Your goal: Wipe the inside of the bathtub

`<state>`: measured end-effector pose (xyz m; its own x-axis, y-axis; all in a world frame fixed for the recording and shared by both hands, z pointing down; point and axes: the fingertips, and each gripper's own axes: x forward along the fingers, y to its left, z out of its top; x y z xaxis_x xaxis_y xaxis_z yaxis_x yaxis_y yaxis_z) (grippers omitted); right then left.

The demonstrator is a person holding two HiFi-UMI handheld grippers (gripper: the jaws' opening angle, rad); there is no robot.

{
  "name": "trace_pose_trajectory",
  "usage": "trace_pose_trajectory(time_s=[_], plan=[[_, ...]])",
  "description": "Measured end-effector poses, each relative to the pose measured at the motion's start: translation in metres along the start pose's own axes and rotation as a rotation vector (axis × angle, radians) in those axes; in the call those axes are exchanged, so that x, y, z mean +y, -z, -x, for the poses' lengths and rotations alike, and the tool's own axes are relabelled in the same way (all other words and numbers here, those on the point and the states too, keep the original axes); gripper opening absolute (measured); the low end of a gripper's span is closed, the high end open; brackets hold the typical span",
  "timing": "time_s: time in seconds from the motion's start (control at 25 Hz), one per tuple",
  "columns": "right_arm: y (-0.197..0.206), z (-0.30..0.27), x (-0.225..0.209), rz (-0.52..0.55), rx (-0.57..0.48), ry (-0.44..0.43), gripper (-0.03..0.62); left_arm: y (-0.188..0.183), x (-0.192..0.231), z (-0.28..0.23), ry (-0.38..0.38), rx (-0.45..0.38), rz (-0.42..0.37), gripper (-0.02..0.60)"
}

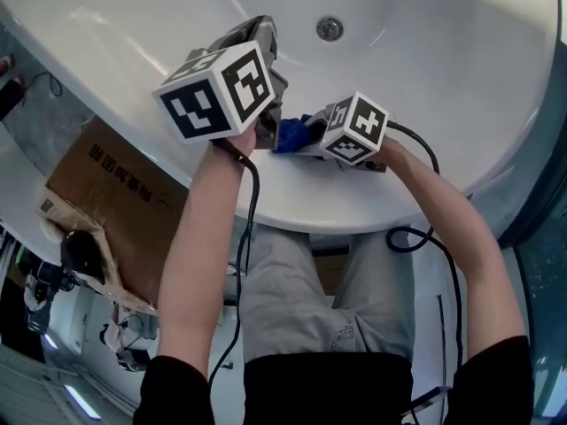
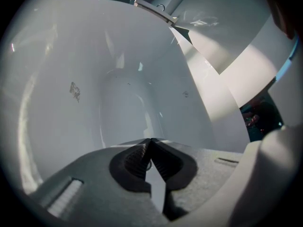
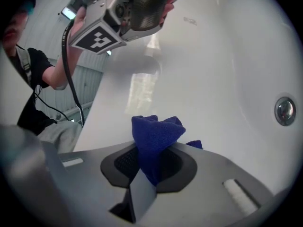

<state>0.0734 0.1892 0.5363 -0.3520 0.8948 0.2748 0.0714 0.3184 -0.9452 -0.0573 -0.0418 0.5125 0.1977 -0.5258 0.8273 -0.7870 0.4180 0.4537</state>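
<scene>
White bathtub (image 1: 443, 87), glossy, drain (image 1: 330, 28) at 12 o'clock; cardboard (image 1: 115, 193) lay outside at 8 o'clock. Left gripper (image 2: 150, 144) was pressed together, empty; right gripper (image 3: 151, 157) pinched a blue cloth (image 3: 156, 132).

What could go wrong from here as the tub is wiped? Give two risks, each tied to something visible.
1. The cloth is bunched in the right claw, with only a tuft past the tips, so hard plastic may scrape the tub.
2. The cable hangs by the rim and might snag on a long stroke.
</scene>
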Motion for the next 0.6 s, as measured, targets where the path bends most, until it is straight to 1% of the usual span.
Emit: trace_pose_trajectory(time_s=[0.24, 0.36, 0.44, 0.6], plan=[[0.006, 0.006, 0.067, 0.055, 0.004, -0.100, 0.071, -0.002, -0.009, 0.018, -0.023, -0.035, -0.009, 0.002], [0.004, 0.007, 0.102, 0.062, -0.006, -0.136, 0.071, 0.000, -0.009, 0.029, -0.039, -0.032, 0.000, 0.002], [0.002, 0.007, 0.121, 0.062, -0.017, -0.145, 0.071, -0.001, -0.012, 0.037, -0.040, -0.030, -0.004, 0.002], [0.002, 0.008, 0.142, 0.078, -0.020, -0.137, 0.071, -0.002, -0.021, 0.042, -0.025, -0.018, -0.048, 0.002]])
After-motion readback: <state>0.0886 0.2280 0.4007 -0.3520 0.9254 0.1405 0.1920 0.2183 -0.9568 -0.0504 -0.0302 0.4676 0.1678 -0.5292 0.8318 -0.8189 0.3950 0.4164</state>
